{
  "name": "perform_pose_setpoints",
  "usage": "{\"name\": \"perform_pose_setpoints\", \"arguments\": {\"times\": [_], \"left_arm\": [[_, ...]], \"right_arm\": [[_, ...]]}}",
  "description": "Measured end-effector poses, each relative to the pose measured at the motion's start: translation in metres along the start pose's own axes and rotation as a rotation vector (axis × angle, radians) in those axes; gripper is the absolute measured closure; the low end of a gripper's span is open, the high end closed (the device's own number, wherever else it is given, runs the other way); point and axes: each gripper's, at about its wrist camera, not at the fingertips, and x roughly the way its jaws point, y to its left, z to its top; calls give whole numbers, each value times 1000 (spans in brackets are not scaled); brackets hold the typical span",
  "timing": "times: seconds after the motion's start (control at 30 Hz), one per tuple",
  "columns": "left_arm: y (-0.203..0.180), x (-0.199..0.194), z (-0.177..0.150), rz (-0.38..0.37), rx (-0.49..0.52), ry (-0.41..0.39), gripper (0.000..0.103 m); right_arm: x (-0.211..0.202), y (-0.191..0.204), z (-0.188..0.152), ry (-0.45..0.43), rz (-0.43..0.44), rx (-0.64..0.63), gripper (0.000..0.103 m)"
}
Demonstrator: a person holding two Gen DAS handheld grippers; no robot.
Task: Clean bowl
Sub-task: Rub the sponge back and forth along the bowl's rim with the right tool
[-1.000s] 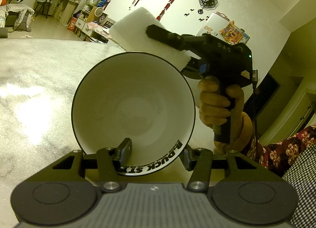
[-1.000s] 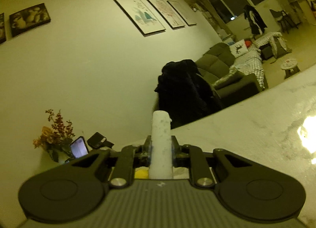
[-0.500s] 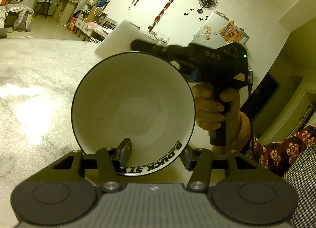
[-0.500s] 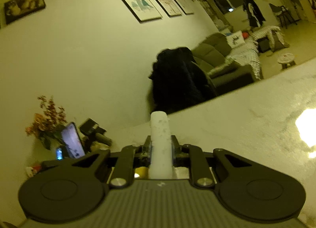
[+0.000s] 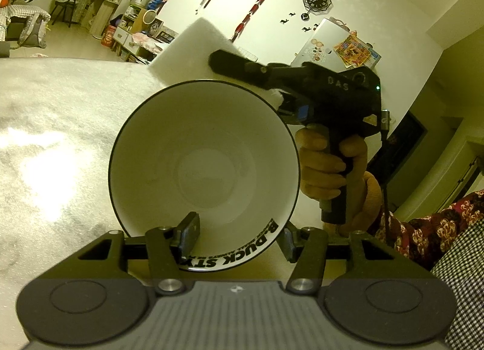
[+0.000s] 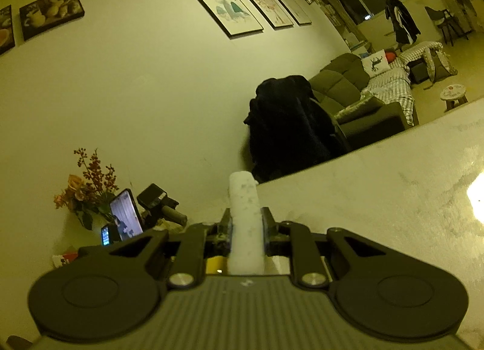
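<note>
A white bowl (image 5: 205, 168) with a thin black rim is held tipped up on edge by the left gripper (image 5: 239, 241), so that its empty inside faces the left wrist camera. The lower part of the rim, where black lettering is printed, is clamped between the two fingers (image 5: 189, 233): one finger is seen inside the bowl and the other outside its wall, with the jaws set about midway apart to take the wall between them. The bowl is raised above a pale marbled table (image 5: 54, 150), on which a bright patch of lamp light is reflected. Just behind the upper rim of the bowl, a white sponge (image 5: 193, 50) is carried by the right gripper (image 6: 245, 226), whose jaws are closed almost fully and pressed against both flat sides of the sponge. In the right wrist view the sponge is seen edge-on, standing upright between the pads and reaching past them. Whether the sponge touches the rim cannot be told. The black handle of the right gripper is grasped by a hand (image 5: 326, 165), and a patterned red sleeve (image 5: 429, 226) is seen behind it. Further off, a dark coat (image 6: 287, 126) is draped over a chair, and framed pictures (image 6: 224, 8) are hung on the wall.
</note>
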Motion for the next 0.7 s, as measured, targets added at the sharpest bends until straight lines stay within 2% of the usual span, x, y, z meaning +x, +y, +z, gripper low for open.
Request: {"name": "perform_pose_setpoints", "arguments": {"times": [0.4, 0.7], "left_arm": [[-8, -5, 4, -30, 36, -58, 47], [-12, 3, 1, -21, 82, 19, 47]], "right_arm": [[1, 5, -2, 20, 14, -30, 84], [-3, 9, 0, 33, 86, -39, 83]]}}
